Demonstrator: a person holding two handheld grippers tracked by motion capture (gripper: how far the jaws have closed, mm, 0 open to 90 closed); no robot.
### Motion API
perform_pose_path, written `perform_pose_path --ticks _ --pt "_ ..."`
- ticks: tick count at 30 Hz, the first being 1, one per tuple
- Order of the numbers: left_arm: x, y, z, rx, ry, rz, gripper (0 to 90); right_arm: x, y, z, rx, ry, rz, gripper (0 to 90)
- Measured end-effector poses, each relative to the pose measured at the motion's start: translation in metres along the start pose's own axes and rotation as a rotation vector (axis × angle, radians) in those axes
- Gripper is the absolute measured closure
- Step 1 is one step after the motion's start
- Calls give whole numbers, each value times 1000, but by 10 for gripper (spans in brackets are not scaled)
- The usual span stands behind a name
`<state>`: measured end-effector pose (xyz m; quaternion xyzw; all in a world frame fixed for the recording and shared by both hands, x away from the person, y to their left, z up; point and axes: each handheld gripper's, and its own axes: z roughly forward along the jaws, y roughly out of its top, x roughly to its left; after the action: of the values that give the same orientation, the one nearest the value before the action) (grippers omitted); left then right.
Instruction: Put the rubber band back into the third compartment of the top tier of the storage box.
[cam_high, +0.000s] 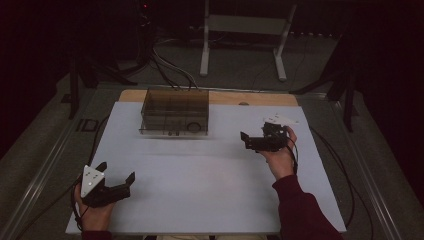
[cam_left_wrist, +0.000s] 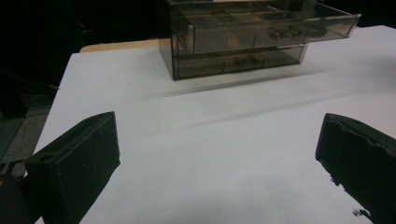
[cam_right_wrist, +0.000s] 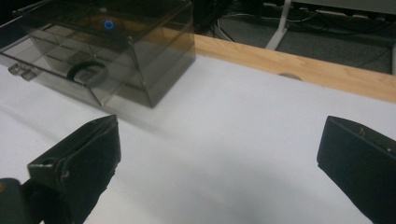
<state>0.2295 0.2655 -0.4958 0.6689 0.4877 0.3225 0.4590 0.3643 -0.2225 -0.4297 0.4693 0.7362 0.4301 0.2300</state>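
A white table carries a smoked clear drawer box at its far side, left of centre. The box stands upright and well apart from both grippers.

In the left gripper view the box shows two drawer levels. The upper drawer stands pulled out past the lower one, and small metal pulls show on both fronts. Dividers split the drawers into compartments. What lies in them cannot be told, except a dark ring seen through the wall in the right gripper view.

The left gripper sits at the near left corner of the table, held in the left hand. Its jaws stand wide apart and hold nothing, and they point right and slightly toward the far side. A grey three-cornered plate sits on top of it.

The right gripper is at the right of the table, about mid-depth, held in the right hand, which wears a dark red sleeve. Its jaws are also wide and empty, pointing left toward the box.

A bare wooden strip runs along the far edge of the table behind the box. Cables and a white frame lie on the floor beyond.
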Motion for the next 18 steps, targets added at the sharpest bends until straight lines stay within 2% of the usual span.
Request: perform_pose_path --ticks 11,18 --pt "2 0 -1 -6 -12 -17 6 -20 -35 -35 -64 -33 22 0" --pt "1 1 0 -3 -18 -14 6 -26 -54 -50 -94 -41 10 0"
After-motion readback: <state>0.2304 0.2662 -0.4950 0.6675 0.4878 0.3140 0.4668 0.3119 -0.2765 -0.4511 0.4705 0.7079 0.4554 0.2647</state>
